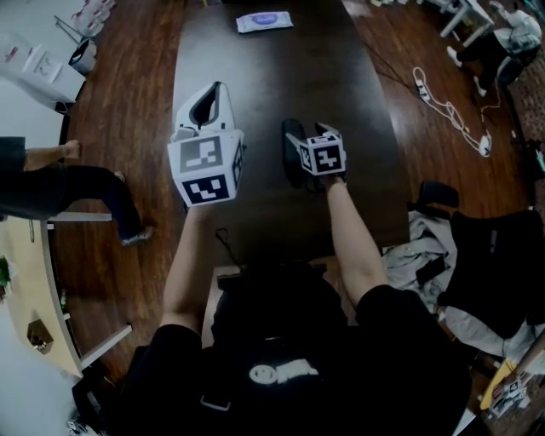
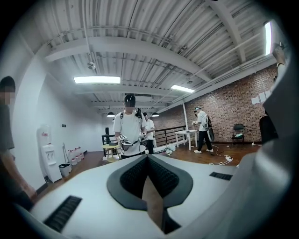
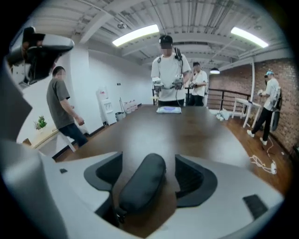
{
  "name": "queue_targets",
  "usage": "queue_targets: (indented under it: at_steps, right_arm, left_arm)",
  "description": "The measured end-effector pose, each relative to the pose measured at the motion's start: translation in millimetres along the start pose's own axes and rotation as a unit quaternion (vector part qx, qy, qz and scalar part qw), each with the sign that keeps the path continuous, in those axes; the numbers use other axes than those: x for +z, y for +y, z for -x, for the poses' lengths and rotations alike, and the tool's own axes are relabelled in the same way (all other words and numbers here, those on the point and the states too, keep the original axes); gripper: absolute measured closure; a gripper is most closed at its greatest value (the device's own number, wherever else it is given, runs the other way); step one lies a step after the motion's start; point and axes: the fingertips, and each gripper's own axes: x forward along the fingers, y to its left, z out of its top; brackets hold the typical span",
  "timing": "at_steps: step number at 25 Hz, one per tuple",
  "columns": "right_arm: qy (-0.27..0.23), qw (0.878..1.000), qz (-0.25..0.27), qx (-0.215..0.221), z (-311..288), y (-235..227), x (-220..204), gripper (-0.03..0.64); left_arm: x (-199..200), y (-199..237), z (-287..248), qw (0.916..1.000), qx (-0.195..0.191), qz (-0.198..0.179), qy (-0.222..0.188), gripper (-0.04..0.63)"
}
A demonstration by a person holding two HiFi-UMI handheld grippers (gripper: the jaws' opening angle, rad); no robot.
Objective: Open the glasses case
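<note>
Black glasses case (image 3: 140,186) lies on the dark table (image 3: 187,126) between the right gripper's (image 3: 148,163) wide-spread jaws, which should close squarely across its lower shell while the left gripper (image 2: 147,161), clenched empty, unclenches to lift the lid.

In head view, black oval glasses case (image 1: 294,162) on long dark wooden table (image 1: 255,77) mostly hidden behind right gripper (image 1: 312,129) and its marker cube; only dark left side shows. In right gripper view, near end of case sinks under gripper body; which side opens, cannot tell. White-and-blue flat packet (image 1: 264,21) at far end of table: print too small to read. Near edge of table covered by person's dark torso (image 1: 289,341). Grey-and-black clothes heap (image 1: 460,255) right of table, cut by picture edge.
</note>
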Motion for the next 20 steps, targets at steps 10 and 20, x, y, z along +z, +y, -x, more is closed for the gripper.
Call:
queue_targets:
  at_steps: [10,20]
  right_arm:
    - [0.112,0.983,-0.138,0.054,-85,15,-81,0.199]
    - [0.09,0.993,-0.052,0.063,-82,50,-58,0.322]
  left_arm:
    - [-21,52,9,0.9992,0.032,0.002,0.025,0.603]
    - [-26,73,9,0.9994,0.025,0.008,0.025,0.603]
